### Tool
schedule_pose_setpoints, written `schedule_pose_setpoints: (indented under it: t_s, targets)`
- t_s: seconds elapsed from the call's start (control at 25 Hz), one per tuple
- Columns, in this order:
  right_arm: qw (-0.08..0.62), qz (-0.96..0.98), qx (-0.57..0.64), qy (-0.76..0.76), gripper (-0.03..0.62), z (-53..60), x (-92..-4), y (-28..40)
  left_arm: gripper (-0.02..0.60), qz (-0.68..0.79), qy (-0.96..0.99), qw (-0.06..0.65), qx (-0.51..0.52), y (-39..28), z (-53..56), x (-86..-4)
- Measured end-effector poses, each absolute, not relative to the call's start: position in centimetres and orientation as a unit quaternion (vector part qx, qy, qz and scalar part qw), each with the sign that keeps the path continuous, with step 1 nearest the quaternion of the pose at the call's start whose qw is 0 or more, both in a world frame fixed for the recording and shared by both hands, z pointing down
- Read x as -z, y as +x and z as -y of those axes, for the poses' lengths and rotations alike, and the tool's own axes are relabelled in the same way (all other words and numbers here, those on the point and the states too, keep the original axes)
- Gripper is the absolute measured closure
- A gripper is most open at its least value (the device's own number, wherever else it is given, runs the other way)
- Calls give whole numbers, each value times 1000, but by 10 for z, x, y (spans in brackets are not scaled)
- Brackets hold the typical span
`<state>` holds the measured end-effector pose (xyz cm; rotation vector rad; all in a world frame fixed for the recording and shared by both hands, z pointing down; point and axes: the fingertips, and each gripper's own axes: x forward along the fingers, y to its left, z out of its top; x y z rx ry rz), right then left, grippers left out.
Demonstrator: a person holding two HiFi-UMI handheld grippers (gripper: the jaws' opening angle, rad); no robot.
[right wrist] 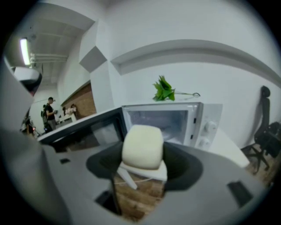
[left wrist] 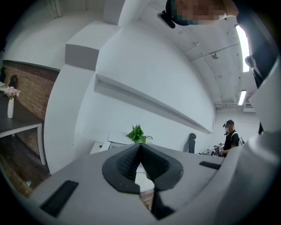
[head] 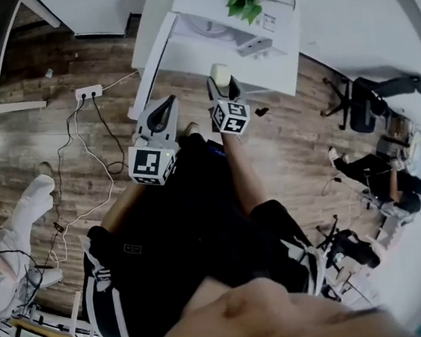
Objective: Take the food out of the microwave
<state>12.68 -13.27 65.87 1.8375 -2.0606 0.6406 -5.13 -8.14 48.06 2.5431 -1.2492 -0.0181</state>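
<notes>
We hold cream rounded bun (right wrist: 141, 143) clamped between right gripper (right wrist: 142, 153) jaws, near side of open white microwave (right wrist: 195, 125), left gripper (left wrist: 140, 148) jaws pressed together.

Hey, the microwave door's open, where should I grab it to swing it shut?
Probably its free outer edge, farthest from the hinge: the microwave door stands swung leftward, a thin panel. Come from its left with the empty left gripper; the right gripper holds the bun.
</notes>
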Motion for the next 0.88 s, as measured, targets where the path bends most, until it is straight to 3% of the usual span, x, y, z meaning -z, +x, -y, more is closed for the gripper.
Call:
schedule_pose_setpoints:
  t_s: [0.88]
  targets:
    - [105,735,-215,634,301,71,-605,204,549,428,893,139,-5,54,66,-478]
